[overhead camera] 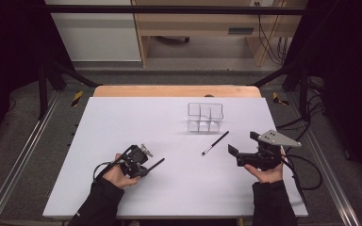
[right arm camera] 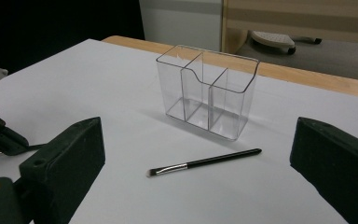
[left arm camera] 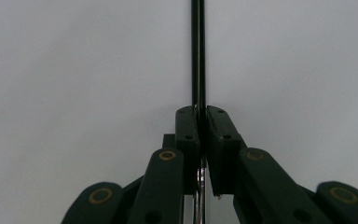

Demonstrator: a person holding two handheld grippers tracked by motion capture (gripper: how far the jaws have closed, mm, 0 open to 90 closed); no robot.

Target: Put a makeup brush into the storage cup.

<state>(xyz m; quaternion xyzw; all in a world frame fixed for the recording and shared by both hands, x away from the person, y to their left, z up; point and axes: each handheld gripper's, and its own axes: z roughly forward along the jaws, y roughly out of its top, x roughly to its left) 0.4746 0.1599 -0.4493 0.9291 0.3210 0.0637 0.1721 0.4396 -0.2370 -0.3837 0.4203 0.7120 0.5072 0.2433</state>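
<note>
The left claw [overhead camera: 147, 165] is clamped on a thin black stick [overhead camera: 156, 164], most likely a brush handle. In the left gripper view its two black pads [left arm camera: 187, 126] are pressed together on the stick [left arm camera: 197, 56], which runs straight out from between them over the white counter [left arm camera: 74, 70]. In the high view this claw sits at the near left of the counter [overhead camera: 122, 122], well apart from the clear organizer [overhead camera: 205, 117] and nearer the person than it is, with the stick pointing roughly toward the organizer's side.

The right claw [overhead camera: 245, 147] stands wide open with nothing between its jaws. It is near the organizer, to its right and closer to the person.

A second brush [overhead camera: 215, 143], black-handled with a silver ferrule and a pale tip, lies flat on the counter just in front of the organizer, not touching it. In the right gripper view this brush [right arm camera: 204, 163] lies between the open jaws and the organizer [right arm camera: 206, 91], which stands upright, empty, split into three compartments.
</note>
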